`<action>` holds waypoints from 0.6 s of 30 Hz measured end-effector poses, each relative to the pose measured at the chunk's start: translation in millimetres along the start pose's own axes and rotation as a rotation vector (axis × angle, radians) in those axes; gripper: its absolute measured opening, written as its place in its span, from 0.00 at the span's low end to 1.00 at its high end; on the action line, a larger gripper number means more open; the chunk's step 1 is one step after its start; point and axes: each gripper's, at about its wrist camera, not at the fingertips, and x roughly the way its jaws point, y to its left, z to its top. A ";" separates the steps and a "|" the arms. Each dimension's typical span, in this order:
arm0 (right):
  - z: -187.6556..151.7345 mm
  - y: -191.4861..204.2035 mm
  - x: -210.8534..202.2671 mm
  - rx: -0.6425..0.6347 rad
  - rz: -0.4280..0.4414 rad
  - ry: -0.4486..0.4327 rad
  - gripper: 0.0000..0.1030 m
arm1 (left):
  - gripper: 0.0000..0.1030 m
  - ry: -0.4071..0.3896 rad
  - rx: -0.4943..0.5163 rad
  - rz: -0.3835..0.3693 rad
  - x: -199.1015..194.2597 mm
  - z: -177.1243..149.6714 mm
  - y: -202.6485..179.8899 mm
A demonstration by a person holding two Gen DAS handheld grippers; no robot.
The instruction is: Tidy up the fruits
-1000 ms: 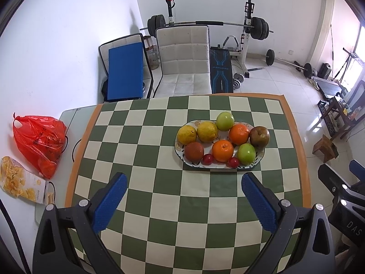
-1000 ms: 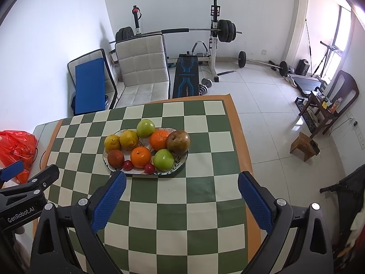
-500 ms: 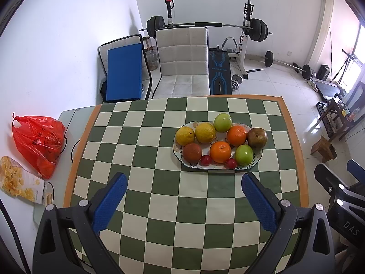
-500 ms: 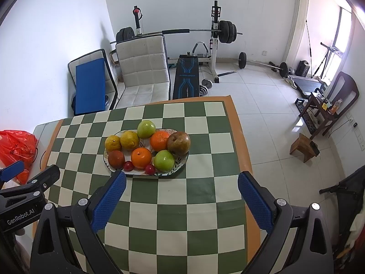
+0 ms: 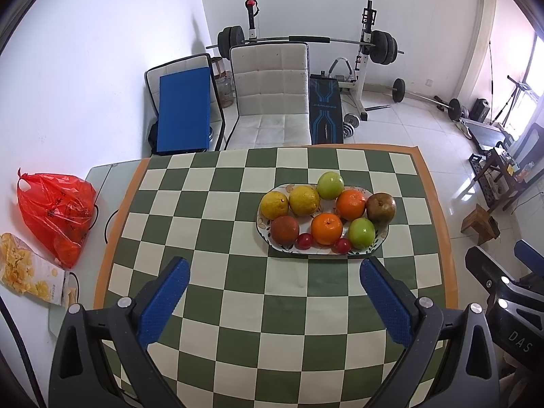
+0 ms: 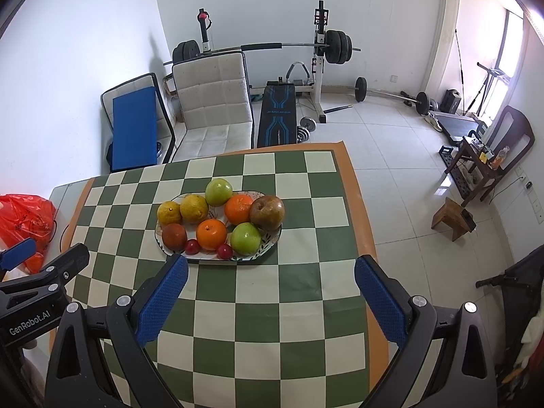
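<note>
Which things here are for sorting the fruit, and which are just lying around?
For the job:
oval patterned plate
two yellow lemons
two oranges
two green apples
brown pear

Just lying about:
red plastic bag
yellow snack packet
white padded chair
barbell rack

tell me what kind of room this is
Likely a room in a home that doubles as a gym and eating area: a barbell rack and weight bench stand by the far wall, and a fruit plate sits on a checkered table.
</note>
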 end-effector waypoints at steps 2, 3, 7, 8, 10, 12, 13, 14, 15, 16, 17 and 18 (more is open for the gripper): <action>0.2 0.1 0.4 -0.003 -0.002 0.000 0.98 | 1.00 0.001 0.001 0.000 0.3 -0.3 0.5; 0.4 0.1 -0.4 -0.002 0.000 0.000 0.98 | 1.00 0.000 0.000 0.001 0.2 -0.4 0.6; 0.9 0.7 -1.3 -0.002 -0.003 -0.002 0.98 | 1.00 0.002 -0.001 0.000 -0.3 -0.1 -0.4; 1.1 0.8 -1.1 -0.003 -0.004 -0.003 0.98 | 1.00 0.000 0.000 0.000 0.3 -0.5 0.8; 1.7 1.1 -3.1 0.000 -0.005 -0.005 0.98 | 1.00 -0.001 0.000 -0.001 0.4 -0.6 0.9; 2.0 1.4 -3.0 -0.002 -0.007 -0.005 0.98 | 1.00 -0.001 0.001 -0.002 -0.3 -0.1 -0.6; 2.3 1.8 -3.8 -0.002 -0.008 -0.006 0.98 | 1.00 -0.002 0.001 -0.001 -0.8 0.0 0.3; 2.6 2.1 -4.5 0.000 -0.006 -0.006 0.98 | 1.00 -0.004 0.000 -0.004 -1.6 0.5 -0.8; 2.4 1.7 -4.3 0.000 -0.007 -0.007 0.98 | 1.00 -0.003 -0.001 -0.005 -1.5 0.7 -0.8; 2.8 2.3 -5.1 -0.001 -0.009 -0.009 0.98 | 1.00 -0.005 0.000 -0.005 -2.2 1.5 -2.6; 3.5 2.8 -5.9 0.001 -0.008 -0.010 0.98 | 1.00 -0.005 -0.001 -0.006 -1.9 1.2 -1.8; 4.2 3.1 -6.8 0.003 -0.007 -0.011 0.98 | 1.00 -0.005 -0.002 -0.008 -2.6 2.1 -3.5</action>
